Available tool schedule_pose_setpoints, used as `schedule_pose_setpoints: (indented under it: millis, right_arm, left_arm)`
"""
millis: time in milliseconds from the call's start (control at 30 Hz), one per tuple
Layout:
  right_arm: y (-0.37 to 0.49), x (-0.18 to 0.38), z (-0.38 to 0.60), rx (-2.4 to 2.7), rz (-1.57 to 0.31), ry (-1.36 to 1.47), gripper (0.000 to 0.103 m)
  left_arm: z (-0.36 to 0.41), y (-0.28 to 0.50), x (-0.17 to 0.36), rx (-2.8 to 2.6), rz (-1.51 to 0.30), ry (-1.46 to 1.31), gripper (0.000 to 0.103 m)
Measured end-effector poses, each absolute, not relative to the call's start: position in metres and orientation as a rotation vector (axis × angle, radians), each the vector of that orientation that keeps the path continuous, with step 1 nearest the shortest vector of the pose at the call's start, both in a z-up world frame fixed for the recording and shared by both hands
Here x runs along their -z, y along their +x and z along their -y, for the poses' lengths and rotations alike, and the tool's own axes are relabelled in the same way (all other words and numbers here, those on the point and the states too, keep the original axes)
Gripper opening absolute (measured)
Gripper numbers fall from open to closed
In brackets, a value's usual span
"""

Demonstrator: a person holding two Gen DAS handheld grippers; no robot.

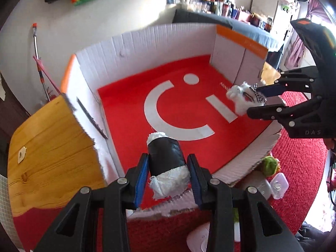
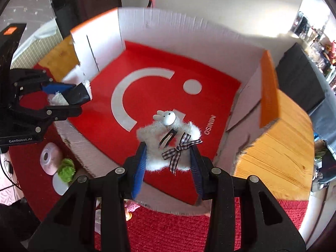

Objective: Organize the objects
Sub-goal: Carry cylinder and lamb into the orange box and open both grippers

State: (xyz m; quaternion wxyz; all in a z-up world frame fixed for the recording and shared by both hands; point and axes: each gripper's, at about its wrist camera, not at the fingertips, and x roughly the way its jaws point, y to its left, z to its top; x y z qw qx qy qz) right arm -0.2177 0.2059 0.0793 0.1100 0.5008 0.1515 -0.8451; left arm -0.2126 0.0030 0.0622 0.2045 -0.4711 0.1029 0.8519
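Clamped between the 2 blue-padded fingers of the left gripper (image 1: 168, 168), a black roll with white ends (image 1: 167, 163) hangs over the near torn edge of the cardboard box (image 1: 147, 48). Over the box's right edge the right gripper (image 2: 168, 159) pinches a fluffy white plush clip (image 2: 168, 145) with a checked bow. Inside, the red floor with a white logo (image 1: 189, 113) lies bare between both loads, walled white at the far and left sides. Outside the near edge, on the red mat (image 1: 298, 157), sit a green pom-pom (image 1: 271, 164) and a clear plastic container (image 1: 279, 185).
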Motion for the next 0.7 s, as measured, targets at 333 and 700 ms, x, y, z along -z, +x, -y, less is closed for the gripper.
schedule_pose_setpoints:
  millis: [333,700]
  right_arm:
    - [-0.23,-0.054,-0.205,2.42,-0.504,1.603,0.038]
    - [-0.229,-0.052,-0.21,2.407,-0.485,1.635,0.039]
  left_arm:
    - [-0.008,-0.217,-0.042,-2.35,-0.396,-1.356,0.039]
    - [-0.008,-0.217,-0.043,-2.343,-0.4,-1.367,0.039]
